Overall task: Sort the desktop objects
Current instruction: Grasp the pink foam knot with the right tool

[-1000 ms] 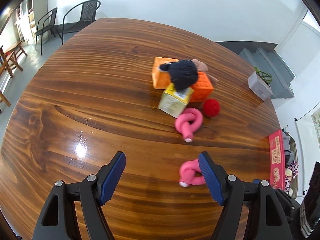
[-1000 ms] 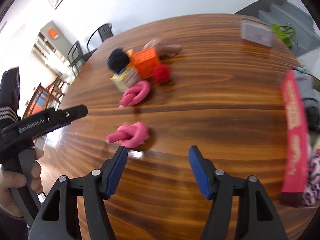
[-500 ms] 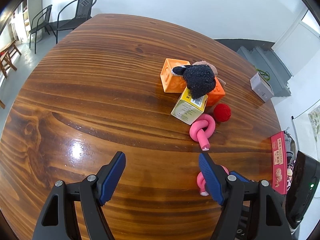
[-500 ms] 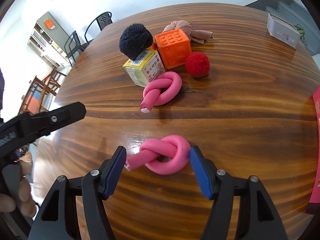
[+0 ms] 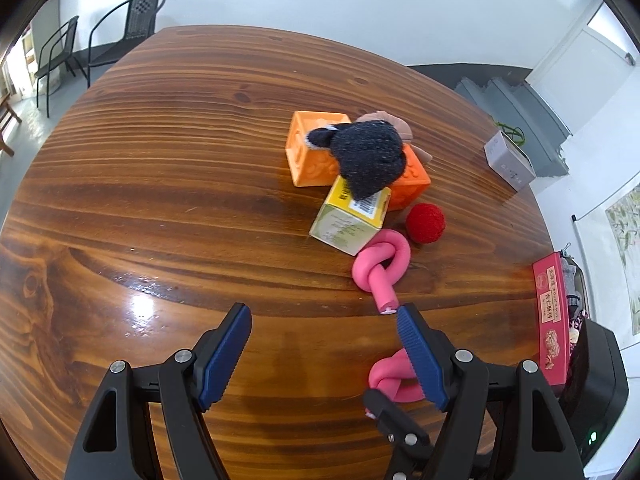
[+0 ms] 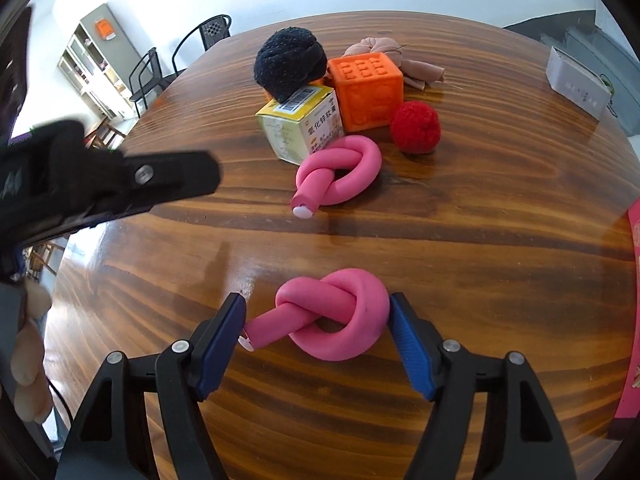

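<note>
A near pink knotted foam tube [image 6: 334,312] lies on the wooden table between the open fingers of my right gripper [image 6: 318,322], both pads close to it or just touching. It also shows in the left wrist view [image 5: 390,380], partly behind my left gripper's right finger. My left gripper [image 5: 322,350] is open and empty above the table. A second pink knot [image 6: 340,170] [image 5: 382,264] lies farther off, beside a yellow box [image 6: 302,124], an orange cube [image 6: 366,88], a red ball [image 6: 416,128] and a black knitted ball [image 6: 290,62].
A second orange cube [image 5: 314,154] sits behind the black ball. A beige cloth [image 6: 396,60] lies behind the cube. A grey box [image 6: 578,84] stands at the far right edge. A red carton [image 5: 552,316] lies along the right edge. Chairs [image 5: 120,28] stand beyond the table.
My right gripper has moved forward and down until the near pink knot sits between its fingers. My left gripper has shifted a little; the pile now looks closer.
</note>
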`<state>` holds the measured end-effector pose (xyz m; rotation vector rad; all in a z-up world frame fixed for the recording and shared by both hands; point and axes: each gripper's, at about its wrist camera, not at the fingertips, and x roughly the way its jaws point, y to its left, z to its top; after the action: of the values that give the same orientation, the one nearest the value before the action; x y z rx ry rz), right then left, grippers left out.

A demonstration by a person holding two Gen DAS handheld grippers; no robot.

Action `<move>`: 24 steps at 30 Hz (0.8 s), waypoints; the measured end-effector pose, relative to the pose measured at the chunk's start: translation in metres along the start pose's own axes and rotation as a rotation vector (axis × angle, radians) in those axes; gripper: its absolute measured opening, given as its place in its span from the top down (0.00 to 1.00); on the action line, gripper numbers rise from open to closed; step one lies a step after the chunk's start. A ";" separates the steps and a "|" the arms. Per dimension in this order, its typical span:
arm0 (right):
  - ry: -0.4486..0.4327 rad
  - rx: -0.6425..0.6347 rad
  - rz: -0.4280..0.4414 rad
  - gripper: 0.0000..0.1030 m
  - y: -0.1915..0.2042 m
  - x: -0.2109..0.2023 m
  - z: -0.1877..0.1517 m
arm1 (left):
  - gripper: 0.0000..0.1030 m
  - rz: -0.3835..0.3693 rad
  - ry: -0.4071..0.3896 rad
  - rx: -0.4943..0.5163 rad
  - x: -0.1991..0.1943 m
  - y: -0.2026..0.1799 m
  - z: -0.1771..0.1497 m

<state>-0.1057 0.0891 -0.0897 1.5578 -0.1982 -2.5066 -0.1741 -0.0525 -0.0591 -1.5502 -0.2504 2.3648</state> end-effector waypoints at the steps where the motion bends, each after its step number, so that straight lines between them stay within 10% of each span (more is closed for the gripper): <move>1: -0.001 0.000 0.002 0.29 -0.001 -0.002 -0.002 | 0.25 -0.003 0.002 0.004 0.002 -0.002 0.001; 5: -0.007 0.029 0.004 0.32 -0.011 -0.018 -0.011 | 0.25 -0.008 0.007 0.029 0.010 -0.014 0.006; 6: -0.008 0.037 0.004 0.57 -0.014 -0.022 -0.013 | 0.25 -0.010 0.009 0.036 0.013 -0.018 0.007; 12: -0.012 0.059 -0.020 0.59 -0.030 -0.043 -0.026 | 0.25 -0.015 0.020 0.093 0.035 -0.044 0.017; 17: -0.002 0.103 0.004 0.85 -0.039 -0.048 -0.033 | 0.25 0.012 0.037 0.109 0.056 -0.051 0.025; 24: 0.013 0.168 0.041 0.76 -0.051 -0.055 -0.043 | 0.25 0.028 0.058 0.114 0.073 -0.055 0.030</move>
<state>-0.0476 0.1509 -0.0714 1.6119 -0.4445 -2.5042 -0.2198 0.0242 -0.0931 -1.5754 -0.0795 2.3074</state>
